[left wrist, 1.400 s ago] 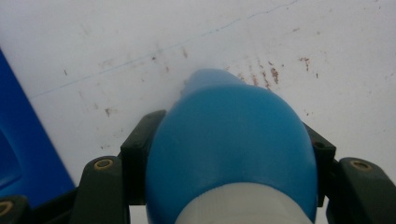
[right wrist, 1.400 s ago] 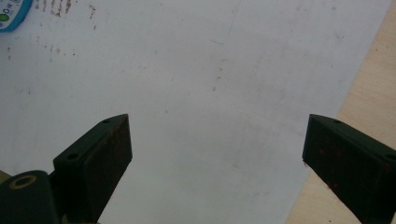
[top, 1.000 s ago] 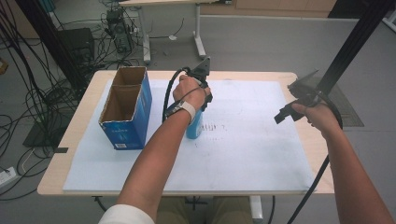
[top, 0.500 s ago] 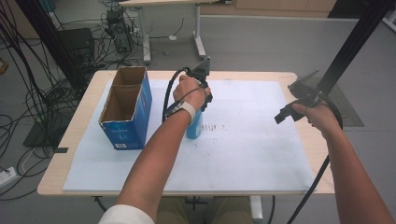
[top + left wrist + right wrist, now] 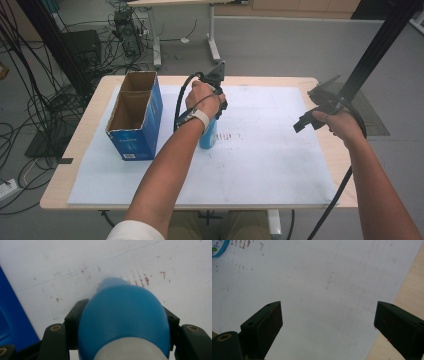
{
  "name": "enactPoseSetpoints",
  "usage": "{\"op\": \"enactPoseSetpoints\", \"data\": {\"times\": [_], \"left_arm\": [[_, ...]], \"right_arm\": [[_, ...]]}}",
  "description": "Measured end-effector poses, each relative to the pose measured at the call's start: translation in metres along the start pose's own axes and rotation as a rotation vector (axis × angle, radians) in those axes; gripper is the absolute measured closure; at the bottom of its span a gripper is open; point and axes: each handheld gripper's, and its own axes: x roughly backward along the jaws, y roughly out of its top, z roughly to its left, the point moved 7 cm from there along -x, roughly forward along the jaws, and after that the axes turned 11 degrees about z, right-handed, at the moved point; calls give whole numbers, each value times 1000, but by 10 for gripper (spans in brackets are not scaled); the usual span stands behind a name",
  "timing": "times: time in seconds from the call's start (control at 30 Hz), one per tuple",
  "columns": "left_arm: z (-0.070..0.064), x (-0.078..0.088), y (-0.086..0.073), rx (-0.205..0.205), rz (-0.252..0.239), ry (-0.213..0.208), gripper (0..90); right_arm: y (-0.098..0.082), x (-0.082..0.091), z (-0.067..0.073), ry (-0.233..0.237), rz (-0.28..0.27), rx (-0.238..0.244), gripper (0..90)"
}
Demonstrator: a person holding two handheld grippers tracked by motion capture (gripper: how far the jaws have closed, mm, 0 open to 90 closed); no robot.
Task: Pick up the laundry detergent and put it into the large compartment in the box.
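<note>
Blue bottle (image 5: 208, 134) stood upright on the white mat (image 5: 260, 165), just right of the blue cardboard box (image 5: 135, 117). My left gripper (image 5: 122, 322) pinched its body from above, pads pressed against both sides. My right gripper (image 5: 328, 320) hovered over the mat's right edge, well apart, jaws spread wide around nothing.

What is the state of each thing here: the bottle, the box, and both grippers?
Blue bottle: upright on the white mat, clamped between the left gripper's fingers.
Cardboard box: top open, standing on the mat left of the bottle; contents cannot be seen.
Left gripper: shut on the bottle.
Right gripper: open, holding nothing, above the mat's right side.
White mat: flat, with small reddish marks.
</note>
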Motion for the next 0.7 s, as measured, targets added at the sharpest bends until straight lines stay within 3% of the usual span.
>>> {"op": "enactPoseSetpoints", "data": {"times": [0.7], "left_arm": [[0,0,0,-2,3,-2,387]], "right_arm": [[-2,0,-2,0,-2,-6,80]]}}
